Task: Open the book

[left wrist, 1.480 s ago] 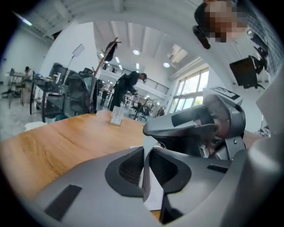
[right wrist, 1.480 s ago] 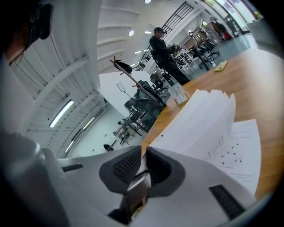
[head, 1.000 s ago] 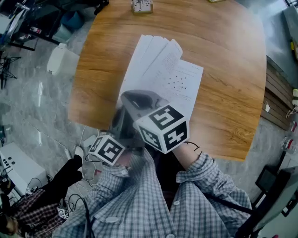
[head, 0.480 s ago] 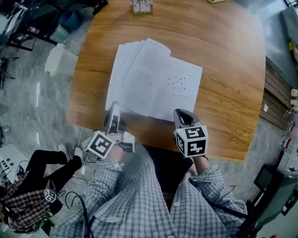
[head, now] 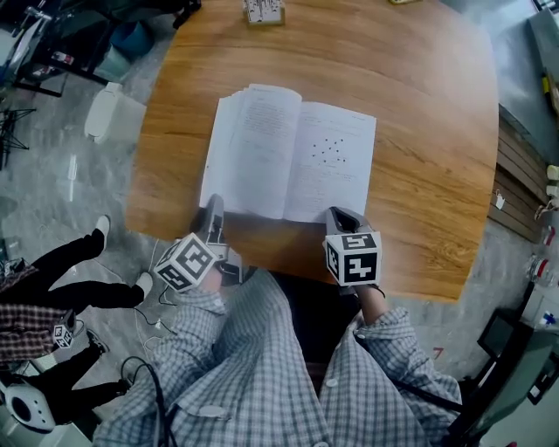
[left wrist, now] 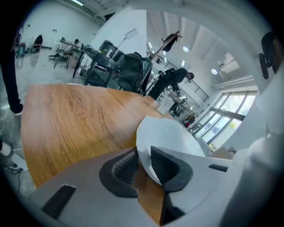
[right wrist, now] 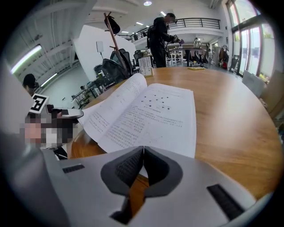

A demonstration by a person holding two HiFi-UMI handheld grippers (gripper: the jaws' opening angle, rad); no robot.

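The book (head: 288, 161) lies open on the round wooden table (head: 419, 131), white printed pages up; its left half is a thick fanned stack. My left gripper (head: 214, 208) is at the book's near left corner. In the left gripper view its jaws (left wrist: 144, 153) are opening, and a curled white page corner (left wrist: 162, 137) still stands between the pads, lying against the right one with a gap on the left. My right gripper (head: 339, 215) rests at the book's near right corner. Its jaws (right wrist: 143, 151) are shut, tip to tip, just short of the book (right wrist: 146, 111), with nothing held.
A small card stand (head: 264, 10) sits at the table's far edge. The near table edge runs right under both grippers. A person's legs (head: 79, 279) and cables are on the floor at left. Another person (right wrist: 159, 31) stands by far desks.
Both grippers have come down and back to the table's near edge; the right one was high over the book. The lifted, fanned pages have settled and the book lies open flat.
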